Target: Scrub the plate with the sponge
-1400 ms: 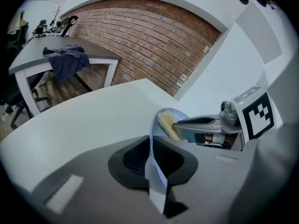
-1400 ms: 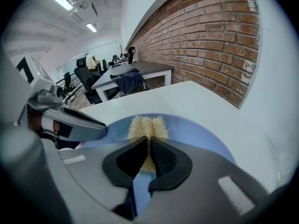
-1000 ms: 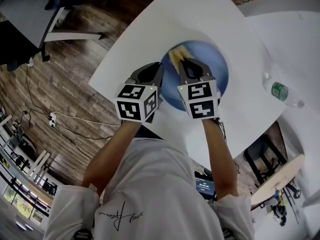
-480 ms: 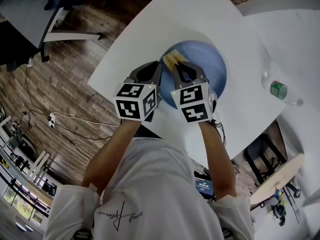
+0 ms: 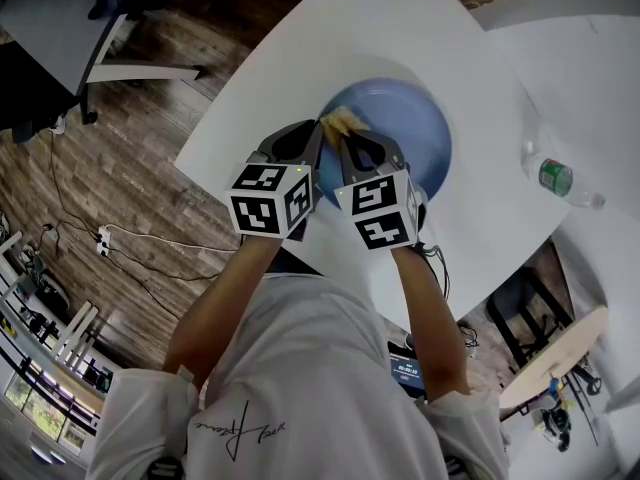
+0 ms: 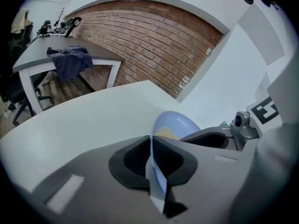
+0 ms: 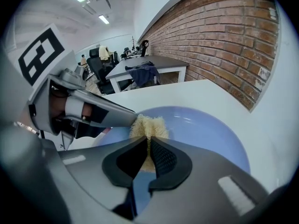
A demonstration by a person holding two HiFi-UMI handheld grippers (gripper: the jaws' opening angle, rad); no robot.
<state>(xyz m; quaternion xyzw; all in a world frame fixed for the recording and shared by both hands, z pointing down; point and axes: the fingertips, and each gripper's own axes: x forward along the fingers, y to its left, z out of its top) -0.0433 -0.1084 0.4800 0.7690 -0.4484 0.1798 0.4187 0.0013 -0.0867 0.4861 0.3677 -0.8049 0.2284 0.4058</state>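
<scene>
Bright ceiling strips [image 7: 103, 19] light everything evenly; fisheye edges bend, corners darken.

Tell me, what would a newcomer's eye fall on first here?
First, the blue plate on the white table, with the left gripper clamped on its near rim. Next, the yellow sponge, pinched in the right gripper and held against the plate's inner face, close beside the left gripper.
</scene>
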